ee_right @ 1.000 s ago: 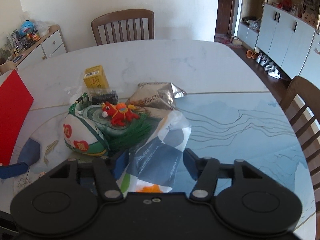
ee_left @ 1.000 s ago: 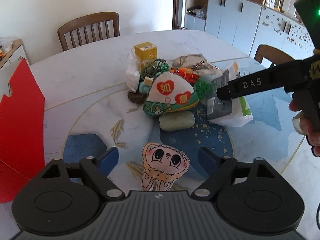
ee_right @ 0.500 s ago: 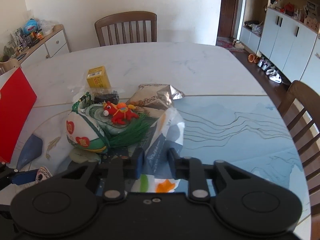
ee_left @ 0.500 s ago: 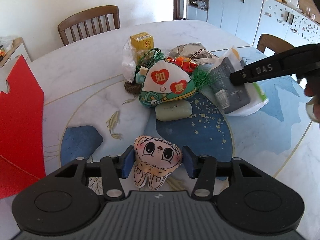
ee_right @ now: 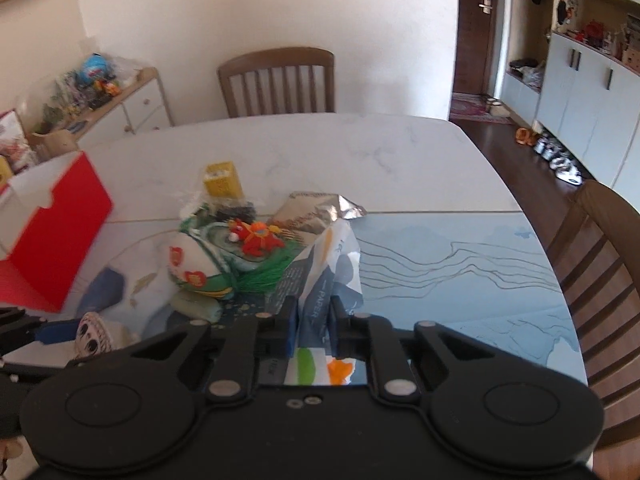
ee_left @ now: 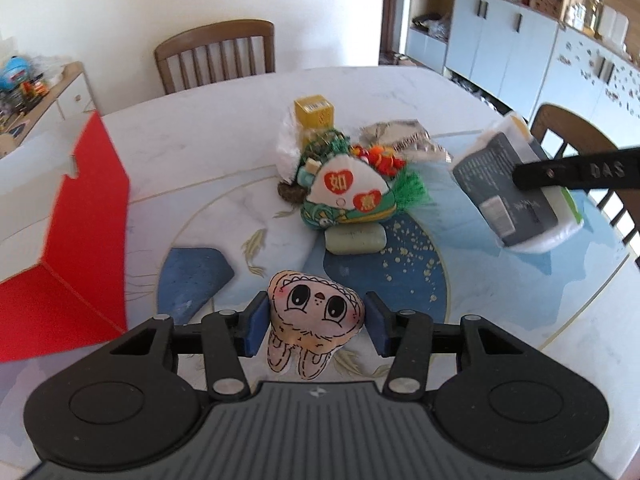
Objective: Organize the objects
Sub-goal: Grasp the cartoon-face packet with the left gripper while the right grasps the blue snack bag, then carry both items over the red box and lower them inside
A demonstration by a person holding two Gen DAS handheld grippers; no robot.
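Observation:
My left gripper [ee_left: 315, 326] is shut on a small beige plush with a drawn face [ee_left: 316, 316] and holds it above the table. My right gripper [ee_right: 313, 330] is shut on a tissue pack [ee_right: 324, 280], dark and white, lifted off the table; it also shows in the left wrist view [ee_left: 516, 188]. On the table sit a green and white plush pouch [ee_left: 348, 196], a green soap bar [ee_left: 355, 238], a yellow box [ee_left: 314, 114], a red toy [ee_left: 380, 156] and a silver foil bag [ee_left: 404, 138]. An open red box [ee_left: 68, 216] stands at the left.
A wooden chair [ee_left: 216, 54] stands at the table's far side, another chair [ee_right: 600, 264] at the right. A side cabinet with clutter [ee_right: 100, 100] is at the back left. White-blue cupboards [ee_left: 520, 36] line the right wall.
Both grippers closed on their objects and lifted: the left took the face plush, the right took the tissue pack and raised it off the pile.

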